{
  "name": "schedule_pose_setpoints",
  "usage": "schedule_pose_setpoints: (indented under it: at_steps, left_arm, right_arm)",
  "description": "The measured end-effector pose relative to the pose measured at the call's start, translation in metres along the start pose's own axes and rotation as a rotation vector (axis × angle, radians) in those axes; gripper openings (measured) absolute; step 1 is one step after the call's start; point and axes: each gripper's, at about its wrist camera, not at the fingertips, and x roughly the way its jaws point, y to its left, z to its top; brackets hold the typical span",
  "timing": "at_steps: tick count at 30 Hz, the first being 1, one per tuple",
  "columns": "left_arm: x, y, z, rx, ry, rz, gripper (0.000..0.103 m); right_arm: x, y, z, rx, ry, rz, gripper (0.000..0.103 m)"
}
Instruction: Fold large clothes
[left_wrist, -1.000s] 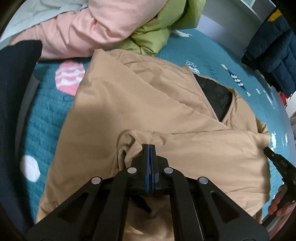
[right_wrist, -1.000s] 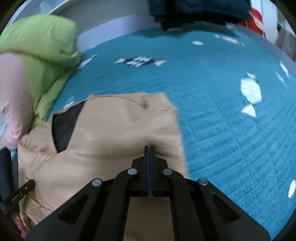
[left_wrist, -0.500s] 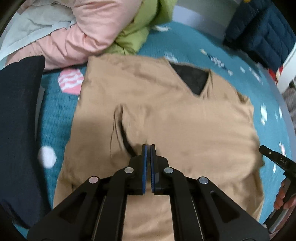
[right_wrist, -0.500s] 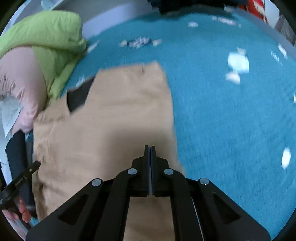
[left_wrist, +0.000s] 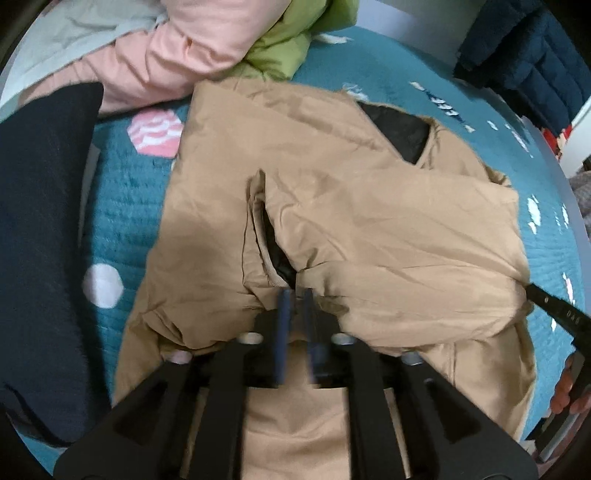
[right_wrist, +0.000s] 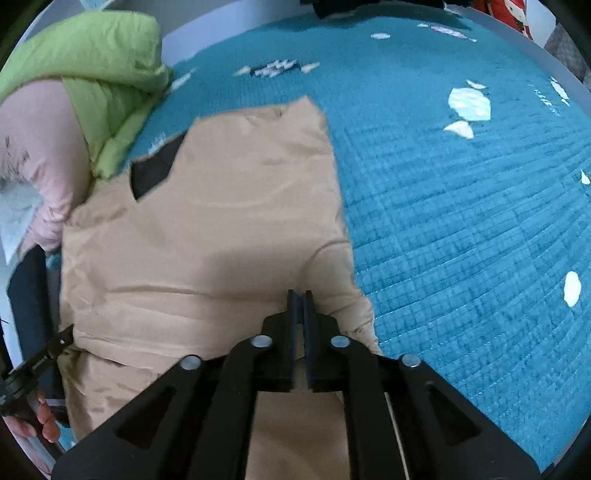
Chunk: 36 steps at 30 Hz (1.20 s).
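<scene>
A large tan jacket (left_wrist: 369, 221) lies folded on the teal bedspread (left_wrist: 122, 206), with black lining (left_wrist: 402, 133) showing at the collar. My left gripper (left_wrist: 295, 295) hovers over a rumpled fold with a dark slit, near the jacket's front edge. Its jaws are opening, and the blue pads stand apart without pressing on the cloth. In the right wrist view the jacket (right_wrist: 221, 229) fills the left half. My right gripper (right_wrist: 300, 295) is over its right edge with jaws opening, and only loose fabric shows below them. Each gripper shows at the edge of the other's view.
A pink jacket (left_wrist: 177, 48) and a green one (left_wrist: 288, 51) are piled at the back left. A dark navy garment (left_wrist: 40, 221) lies along the left side. A navy puffer (left_wrist: 524, 55) sits at the back right. Bare teal bedspread (right_wrist: 461, 221) spreads to the right.
Both grippers were shut on the tan fabric and carried it across the jacket. Now both jaws have parted and the fold lies on the jacket.
</scene>
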Motion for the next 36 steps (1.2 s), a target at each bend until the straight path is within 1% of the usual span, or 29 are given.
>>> schedule_pose_setpoints:
  at_steps: [1, 2, 3, 4, 7, 10, 12, 15, 17, 24, 25, 28, 30, 35, 36]
  left_arm:
    - [-0.006, 0.001, 0.002, -0.006, -0.020, 0.017, 0.067]
    - [-0.011, 0.005, 0.003, -0.020, -0.045, 0.032, 0.074]
    - [-0.014, 0.008, 0.004, -0.029, -0.049, 0.033, 0.074]
    - [-0.016, 0.009, 0.005, -0.035, -0.048, 0.031, 0.075]
    - [-0.020, 0.013, 0.006, -0.045, -0.053, 0.056, 0.075]
    - [-0.024, 0.017, 0.007, -0.051, -0.055, 0.061, 0.075]
    - [-0.025, 0.016, 0.007, -0.044, -0.058, 0.082, 0.075]
    - [-0.022, 0.013, 0.012, -0.029, -0.064, 0.103, 0.075]
    - [-0.020, 0.014, 0.016, -0.025, -0.070, 0.125, 0.075]
    - [-0.015, 0.021, 0.043, -0.011, -0.084, 0.163, 0.075]
    - [-0.014, 0.021, 0.046, -0.011, -0.083, 0.161, 0.075]
    - [-0.009, 0.029, 0.062, -0.031, -0.058, 0.121, 0.075]
    - [-0.006, 0.033, 0.074, -0.035, -0.049, 0.121, 0.075]
    - [0.003, 0.039, 0.105, -0.031, -0.025, 0.106, 0.075]
    - [0.006, 0.041, 0.114, -0.033, -0.014, 0.099, 0.075]
  right_arm:
    - [-0.005, 0.001, 0.001, 0.001, -0.015, 0.003, 0.079]
    - [-0.014, 0.004, 0.002, -0.005, -0.061, -0.008, 0.089]
    - [-0.022, 0.007, 0.003, -0.025, -0.106, -0.024, 0.089]
    - [-0.026, 0.010, 0.005, -0.044, -0.121, -0.033, 0.089]
    - [-0.028, 0.014, 0.008, -0.056, -0.106, -0.023, 0.089]
    - [-0.028, 0.018, 0.011, -0.070, -0.106, -0.039, 0.089]
    - [-0.030, 0.016, 0.012, -0.073, -0.104, -0.052, 0.089]
    - [-0.029, 0.013, 0.017, -0.061, -0.105, -0.046, 0.091]
    - [-0.029, 0.011, 0.023, -0.052, -0.106, -0.049, 0.091]
    - [-0.024, 0.001, 0.056, -0.010, -0.099, -0.042, 0.093]
    - [-0.022, 0.000, 0.062, -0.006, -0.094, -0.035, 0.093]
    - [-0.016, -0.003, 0.076, 0.010, -0.075, -0.039, 0.093]
    - [-0.013, -0.004, 0.089, 0.015, -0.063, -0.030, 0.093]
    - [0.002, -0.005, 0.123, 0.011, -0.004, -0.016, 0.093]
    - [0.008, -0.005, 0.131, 0.005, 0.023, -0.008, 0.093]
